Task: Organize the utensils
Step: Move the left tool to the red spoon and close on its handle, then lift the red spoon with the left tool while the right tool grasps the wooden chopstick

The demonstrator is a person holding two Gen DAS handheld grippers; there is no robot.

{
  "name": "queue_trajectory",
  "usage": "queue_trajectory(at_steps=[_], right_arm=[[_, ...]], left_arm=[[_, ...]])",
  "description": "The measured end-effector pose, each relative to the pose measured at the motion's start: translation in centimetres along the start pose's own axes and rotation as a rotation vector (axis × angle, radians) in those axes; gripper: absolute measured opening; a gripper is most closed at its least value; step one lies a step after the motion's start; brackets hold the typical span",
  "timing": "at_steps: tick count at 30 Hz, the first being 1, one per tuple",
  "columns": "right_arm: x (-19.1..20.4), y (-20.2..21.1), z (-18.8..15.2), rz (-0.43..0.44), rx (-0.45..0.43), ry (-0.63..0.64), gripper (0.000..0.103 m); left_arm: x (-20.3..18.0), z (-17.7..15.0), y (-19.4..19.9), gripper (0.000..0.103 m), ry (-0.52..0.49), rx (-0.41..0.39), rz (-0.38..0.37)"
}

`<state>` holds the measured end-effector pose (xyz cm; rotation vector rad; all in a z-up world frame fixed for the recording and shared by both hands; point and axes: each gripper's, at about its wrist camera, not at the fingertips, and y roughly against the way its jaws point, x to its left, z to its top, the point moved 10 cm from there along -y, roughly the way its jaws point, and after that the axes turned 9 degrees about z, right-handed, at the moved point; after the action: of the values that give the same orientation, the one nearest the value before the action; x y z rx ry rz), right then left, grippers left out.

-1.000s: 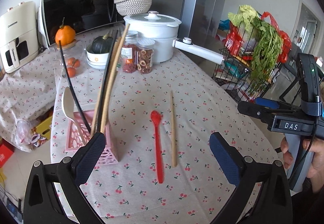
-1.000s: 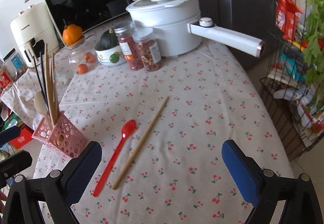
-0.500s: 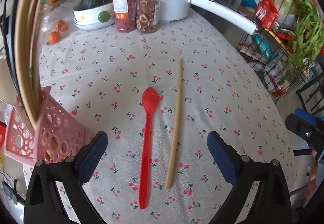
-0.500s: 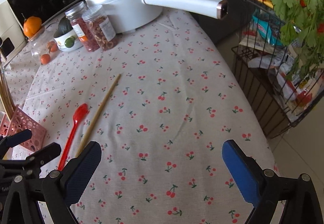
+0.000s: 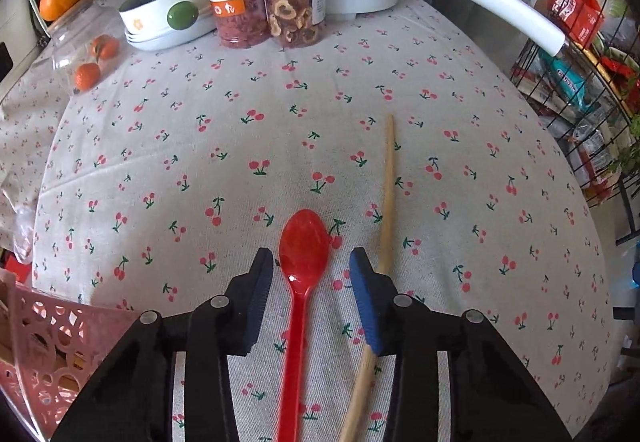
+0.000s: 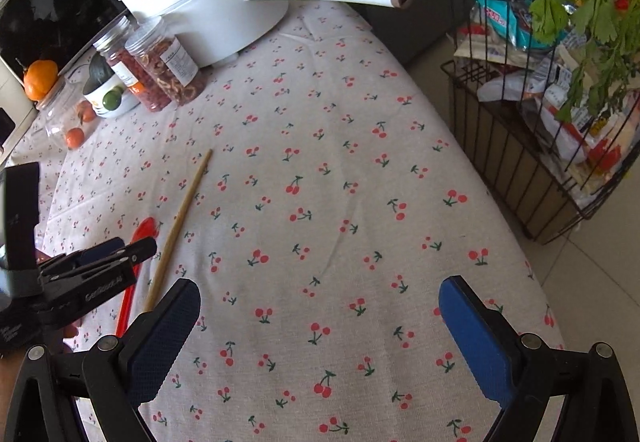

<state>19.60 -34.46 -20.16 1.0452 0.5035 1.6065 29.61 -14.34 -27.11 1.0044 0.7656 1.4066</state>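
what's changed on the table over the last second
The left gripper came down over the red spoon and its jaws have just been closing; the spoon's neck sits between them, pads not yet touching. The right gripper drifted slightly, open and empty. Spoon, wooden chopstick and pink basket kept their places.

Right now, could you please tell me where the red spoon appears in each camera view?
Left wrist view: red spoon lies bottom centre, between the left gripper's fingers.
Right wrist view: red spoon sits at the left edge, mostly hidden behind the left gripper.
Shared landmark: the wooden chopstick lies right beside it.
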Motion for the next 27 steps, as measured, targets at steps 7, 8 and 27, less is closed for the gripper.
queue_trajectory(at_steps=[7,8,27], right_arm=[[0.0,-0.2,0.2,-0.001,0.004,0.001,0.099],[0.1,-0.3,0.2,-0.003,0.007,0.002,0.099],[2.6,-0.9,-0.6,-0.019,0.009,-0.065,0.099]], left_arm=[[0.3,0.1,-0.8,0.028,-0.01,0.011,-0.003],[0.2,0.1,-0.6,0.028,-0.019,0.009,-0.001],[2.3,-5.2,18.5,0.028,-0.141,-0.33,-0.22]])
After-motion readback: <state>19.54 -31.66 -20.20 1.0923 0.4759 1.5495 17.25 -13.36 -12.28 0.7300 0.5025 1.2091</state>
